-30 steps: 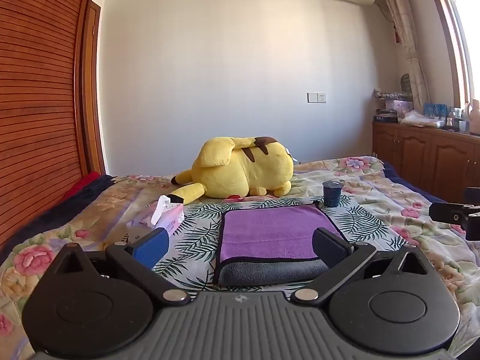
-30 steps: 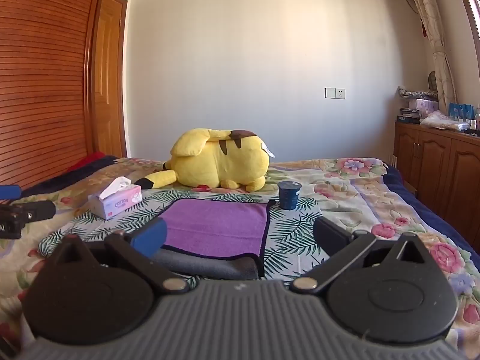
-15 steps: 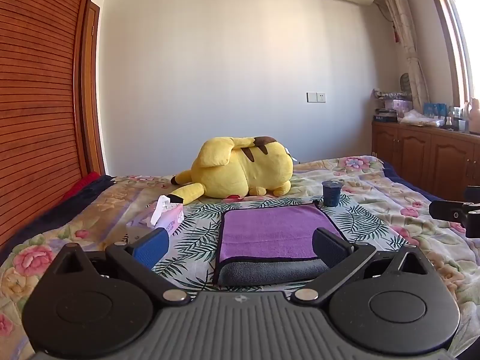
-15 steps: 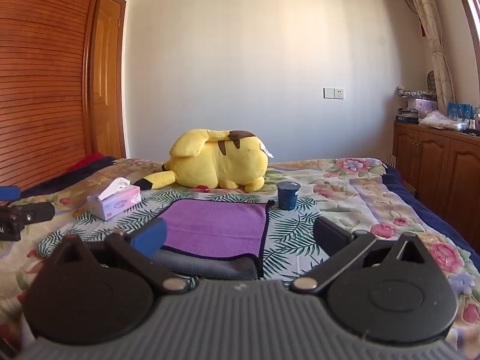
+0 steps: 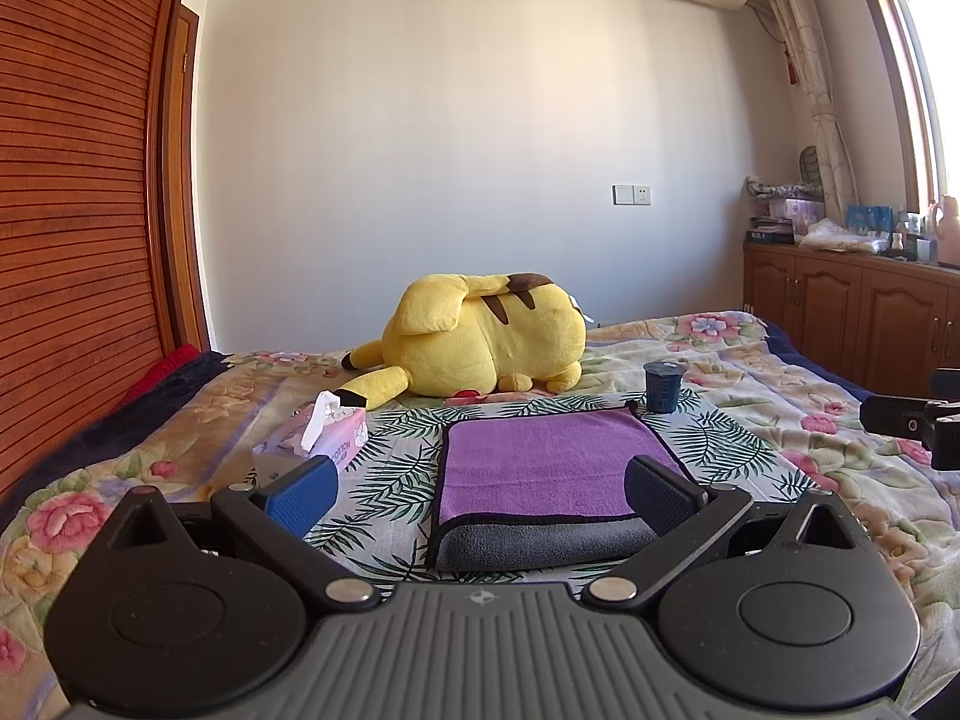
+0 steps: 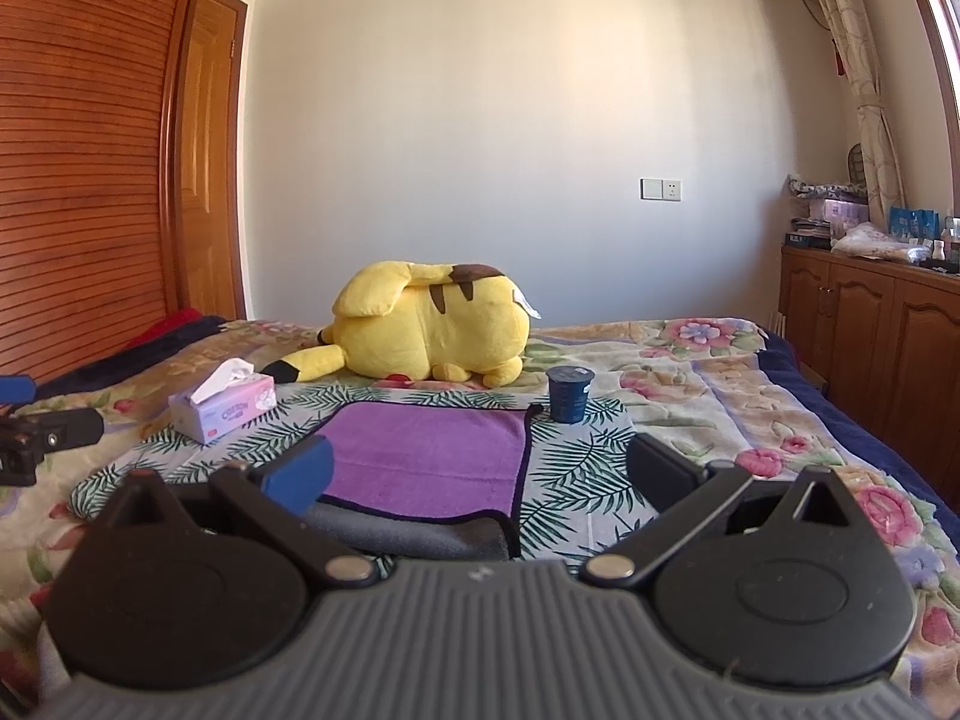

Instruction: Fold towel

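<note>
A: Item one, bed's left side: tissue box (image 5: 329, 435), upright, a sheet poking out of its top. Apart from the towel.

B: Item two?

A: Left gripper (image 5: 479, 483), fingers spread wide, nothing between them. It hovers short of the towel's near edge.

B: The towel itself?

A: Towel (image 5: 552, 465), middle of the bed (image 5: 780, 420), on the leaf-print cloth. Purple face up, grey underside showing as a rolled band along the near edge. By my reading already doubled once.

B: Behind it?

A: Yellow plush toy (image 5: 486, 336), lying toward the bed's far edge. Dark cup (image 5: 663, 386), standing just beside the towel's far right corner.

B: And the right?

A: Right gripper (image 6: 479, 475), fingers likewise wide apart, empty, facing the towel's near right corner.

B: Risks?

A: Probable ones. The fingers may pinch only the top layer at the near edge, so the layers would slide out of line. A fold carried toward the far edge could knock the cup over. The soft bedding may bunch up with the cloth.
</note>
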